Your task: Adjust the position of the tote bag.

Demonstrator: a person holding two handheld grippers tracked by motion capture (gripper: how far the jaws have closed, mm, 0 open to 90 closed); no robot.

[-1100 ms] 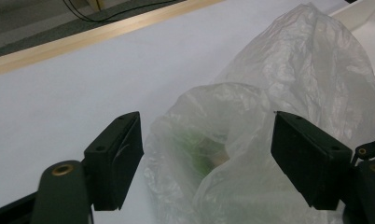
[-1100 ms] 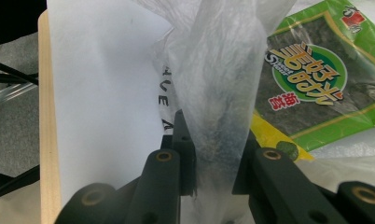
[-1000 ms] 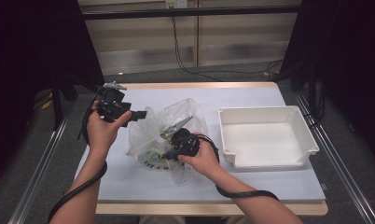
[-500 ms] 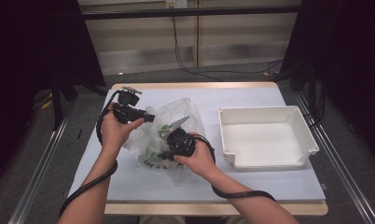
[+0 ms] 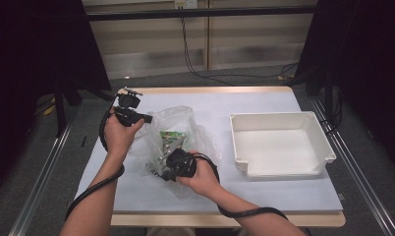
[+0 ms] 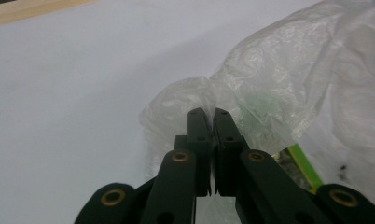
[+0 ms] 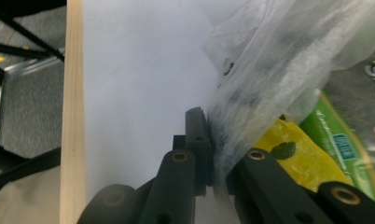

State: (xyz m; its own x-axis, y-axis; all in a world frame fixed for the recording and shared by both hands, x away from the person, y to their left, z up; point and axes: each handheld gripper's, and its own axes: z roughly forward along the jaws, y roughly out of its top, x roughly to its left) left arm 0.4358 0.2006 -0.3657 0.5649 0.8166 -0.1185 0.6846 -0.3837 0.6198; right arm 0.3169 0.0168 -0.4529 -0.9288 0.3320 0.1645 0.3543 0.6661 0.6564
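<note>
Pale desk (image 5: 136, 184): left tongs (image 5: 147, 118) just closing on the plastic bag's (image 5: 178, 123) far-left rim, right tongs (image 5: 162, 174) clamped on its near edge, mouth stretched between them.

The left tongs (image 5: 145, 118) sit in the left hand (image 5: 118, 135), out in front, with the arm reaching forward from the bottom edge. Their jaws have just been closing and are now pinched tight on the thin plastic bag (image 6: 288, 88). The right tongs (image 5: 166, 172) sit in the right hand (image 5: 201, 178), closer to the person, with the arm bent across. Their jaws also squeeze a fold of the bag.
</note>
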